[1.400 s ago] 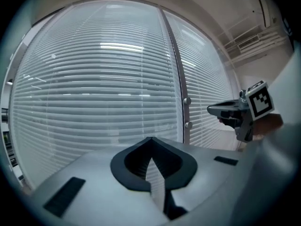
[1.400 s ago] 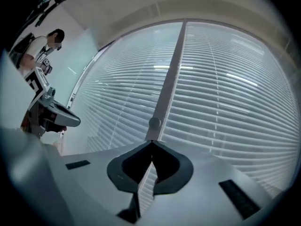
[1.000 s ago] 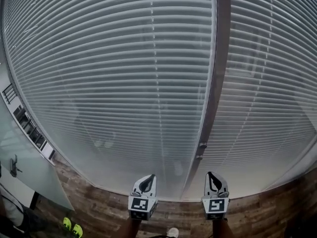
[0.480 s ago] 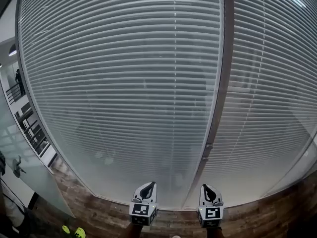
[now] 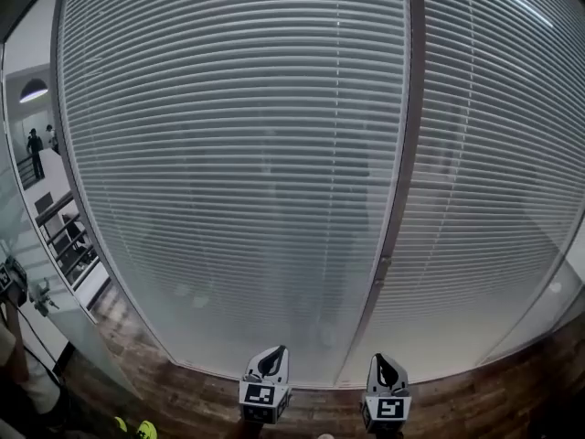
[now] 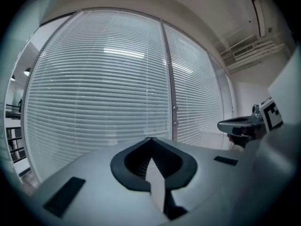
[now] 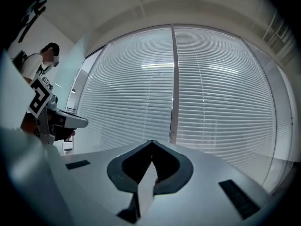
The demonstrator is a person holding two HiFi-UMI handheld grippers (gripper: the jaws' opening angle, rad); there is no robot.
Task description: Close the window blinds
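White slatted window blinds point(image 5: 238, 154) hang over a tall glass wall, split by a grey mullion point(image 5: 402, 154); a second panel of blinds point(image 5: 494, 154) lies to its right. The slats look nearly flat, with dim shapes showing through. My left gripper point(image 5: 271, 357) and right gripper point(image 5: 383, 364) sit side by side at the bottom of the head view, both shut and holding nothing, well short of the blinds. The left gripper view shows the blinds point(image 6: 99, 84) ahead beyond the shut left gripper point(image 6: 149, 139). In the right gripper view the mullion point(image 7: 175, 79) stands straight ahead of the shut right gripper point(image 7: 151, 142).
Wood-look floor point(image 5: 201, 401) runs along the foot of the window. A glass partition point(image 5: 37, 273) stands at the left, with a person point(image 5: 14, 355) at the lower left edge. A small knob point(image 5: 383, 263) sits on the mullion.
The view has tilted upward, so more of the upper blinds shows. Both grippers have dropped lower in the head view and stayed shut.
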